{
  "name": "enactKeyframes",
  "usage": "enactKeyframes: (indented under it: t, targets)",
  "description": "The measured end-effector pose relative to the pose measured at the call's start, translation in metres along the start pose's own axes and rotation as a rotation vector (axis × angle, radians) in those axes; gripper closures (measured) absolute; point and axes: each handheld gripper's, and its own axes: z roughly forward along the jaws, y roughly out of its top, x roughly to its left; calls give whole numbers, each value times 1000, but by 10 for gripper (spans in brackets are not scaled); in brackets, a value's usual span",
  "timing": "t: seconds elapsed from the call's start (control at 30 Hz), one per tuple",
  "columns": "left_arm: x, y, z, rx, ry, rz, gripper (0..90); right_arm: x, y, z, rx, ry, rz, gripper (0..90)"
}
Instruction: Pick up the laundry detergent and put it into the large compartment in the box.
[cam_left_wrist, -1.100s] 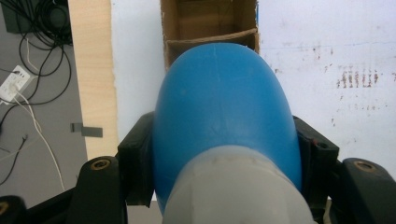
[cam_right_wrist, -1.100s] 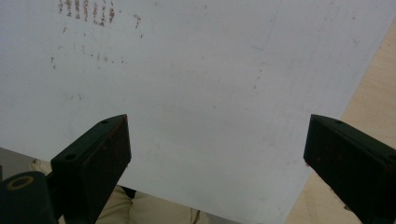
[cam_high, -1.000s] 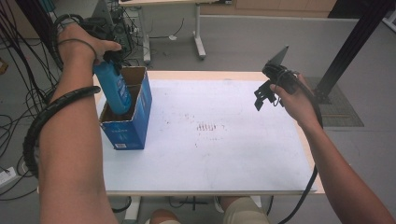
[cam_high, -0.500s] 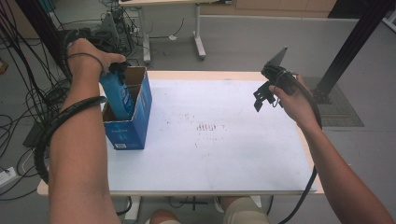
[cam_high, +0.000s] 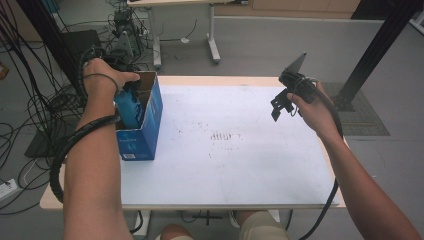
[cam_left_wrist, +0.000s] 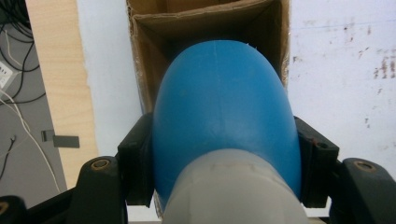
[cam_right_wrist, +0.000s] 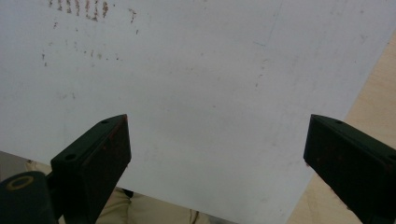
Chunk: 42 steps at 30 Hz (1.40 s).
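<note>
Left gripper: clenched on a blue plastic bottle with a pale grey cap, one black jaw pressed to each flank. The bottle points cap-up, its lower end inside the open-topped blue cardboard box, brown within, which stands at the left edge of the white table top. In the high view the left hand grips from above the box mouth.

Right gripper: released, jaws spread wide with nothing between them, held in the air above the table's far right part, well apart from the box. Faint brown marks stain the table centre.
</note>
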Motion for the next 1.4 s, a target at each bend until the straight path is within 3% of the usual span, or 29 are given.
enactKeyframes:
  t: [0.13, 0.4, 0.77, 1.4]
  targets:
    - [-5, 0, 12, 6, 16, 17, 372, 0, 0, 2, 2, 0, -3, 75]
    - [-4, 0, 32, 17, 7, 10, 372, 1, 1, 6, 6, 0, -1, 75]
    - [-7, 1, 54, 34, 7, 35, 372, 2, 2, 10, 13, -5, 1, 75]
    - [-3, -7, 66, 24, 26, 61, 372, 7, 4, 12, 17, -9, -6, 75]
